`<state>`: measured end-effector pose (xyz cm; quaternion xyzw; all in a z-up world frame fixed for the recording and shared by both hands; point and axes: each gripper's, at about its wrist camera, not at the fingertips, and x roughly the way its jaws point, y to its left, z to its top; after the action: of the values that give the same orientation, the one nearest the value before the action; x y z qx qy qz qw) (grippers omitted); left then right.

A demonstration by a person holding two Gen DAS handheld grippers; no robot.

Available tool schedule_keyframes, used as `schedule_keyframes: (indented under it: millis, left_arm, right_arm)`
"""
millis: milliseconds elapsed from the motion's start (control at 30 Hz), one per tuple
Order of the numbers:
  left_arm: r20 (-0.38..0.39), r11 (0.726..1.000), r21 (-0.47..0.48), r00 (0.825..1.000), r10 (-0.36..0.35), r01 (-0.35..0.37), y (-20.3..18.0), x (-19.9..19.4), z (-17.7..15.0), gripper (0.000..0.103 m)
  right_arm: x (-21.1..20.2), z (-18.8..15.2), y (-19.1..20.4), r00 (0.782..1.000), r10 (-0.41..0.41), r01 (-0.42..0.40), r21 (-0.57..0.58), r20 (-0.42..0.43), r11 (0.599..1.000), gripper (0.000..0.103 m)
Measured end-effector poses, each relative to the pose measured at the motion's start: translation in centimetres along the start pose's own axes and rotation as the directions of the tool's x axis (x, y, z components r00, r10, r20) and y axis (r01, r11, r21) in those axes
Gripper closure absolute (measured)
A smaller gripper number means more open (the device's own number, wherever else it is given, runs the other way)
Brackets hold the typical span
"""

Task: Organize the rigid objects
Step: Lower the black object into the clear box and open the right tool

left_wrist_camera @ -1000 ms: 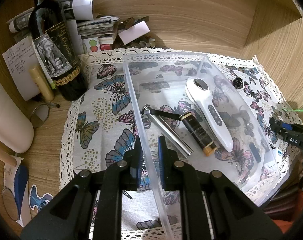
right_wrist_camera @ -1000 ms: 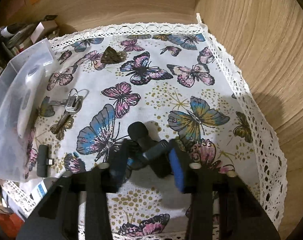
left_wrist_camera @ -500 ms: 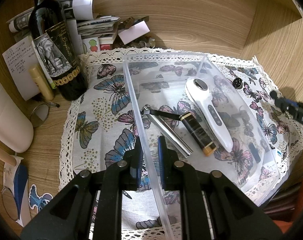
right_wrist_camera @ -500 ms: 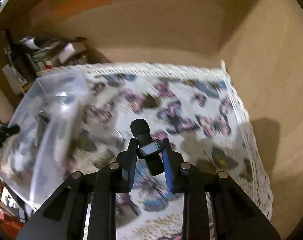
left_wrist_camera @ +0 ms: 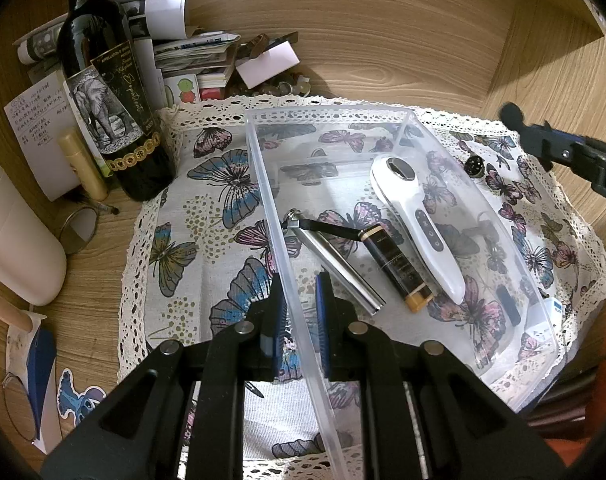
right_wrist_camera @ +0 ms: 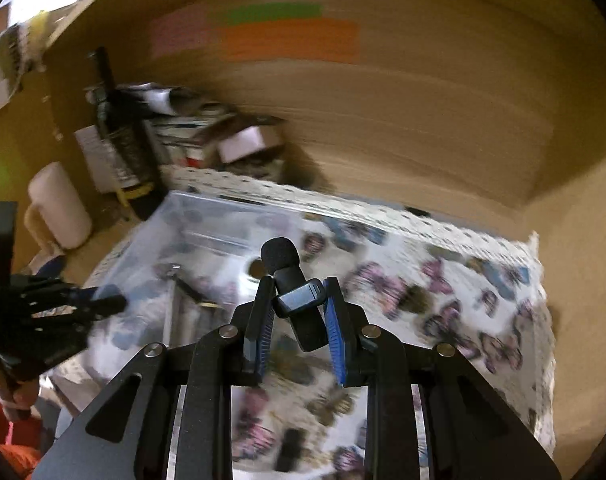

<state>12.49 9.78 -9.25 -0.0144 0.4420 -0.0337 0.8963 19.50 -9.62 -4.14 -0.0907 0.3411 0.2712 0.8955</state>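
Observation:
A clear plastic bin [left_wrist_camera: 399, 114] stands on the butterfly cloth [left_wrist_camera: 207, 200]. In it lie a white handheld device [left_wrist_camera: 419, 216], a silver tube [left_wrist_camera: 335, 276] and a black-and-gold tube [left_wrist_camera: 395, 266]. My left gripper [left_wrist_camera: 299, 300] is shut on the bin's left wall near its front. My right gripper [right_wrist_camera: 297, 312] is shut on a small black clip-on microphone [right_wrist_camera: 293, 292] and holds it in the air over the cloth, right of the bin [right_wrist_camera: 207, 216]. It shows at the right edge of the left wrist view [left_wrist_camera: 559, 148].
A wine bottle [left_wrist_camera: 107, 92], papers [left_wrist_camera: 191, 48] and a cream bottle [left_wrist_camera: 15, 236] crowd the back left. Wooden walls [left_wrist_camera: 551, 68] close the back and right. A ring [left_wrist_camera: 475, 166], a small black stick [left_wrist_camera: 507, 304] and keys lie on the cloth right of the bin.
My right gripper closed on the microphone, lifted it off the cloth and swung it left toward the bin. The left gripper has stayed on the bin wall.

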Motion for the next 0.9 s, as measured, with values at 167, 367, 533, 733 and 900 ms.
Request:
schedule_keyframes:
  millis: [167,367,533,733,900]
  left_arm:
    - [0.001,1.0,-0.002,1.0,-0.003,0.003,-0.1,0.0,0.0,0.09]
    - [0.005,1.0,-0.002,1.0,-0.01,0.01,-0.1,-0.1,-0.2,0.09]
    - [0.007,1.0,-0.001,1.0,-0.014,0.014,0.0,-0.2,-0.2,0.09]
    - [0.008,1.0,-0.003,1.0,-0.018,0.018,0.1,-0.3,-0.3,0.09]
    - [0.008,1.0,-0.004,1.0,-0.019,0.019,0.1,-0.3,-0.3,0.09]
  right_arm:
    - [1.5,0.6,3.1,0.999,0.029,-0.031,-0.075,-0.022,0.997,0.081]
    - [3.6,0.4,5.3,0.993,0.063,-0.076,-0.131,-0.1,0.989,0.081]
    - [5.4,-0.1,6.7,0.983,0.09,-0.114,-0.151,-0.161,0.982,0.081]
    - [6.3,-0.4,7.7,0.973,0.114,-0.145,-0.151,-0.201,0.978,0.08]
    - [5.6,0.3,6.9,0.98,0.111,-0.133,-0.128,-0.168,0.983,0.059]
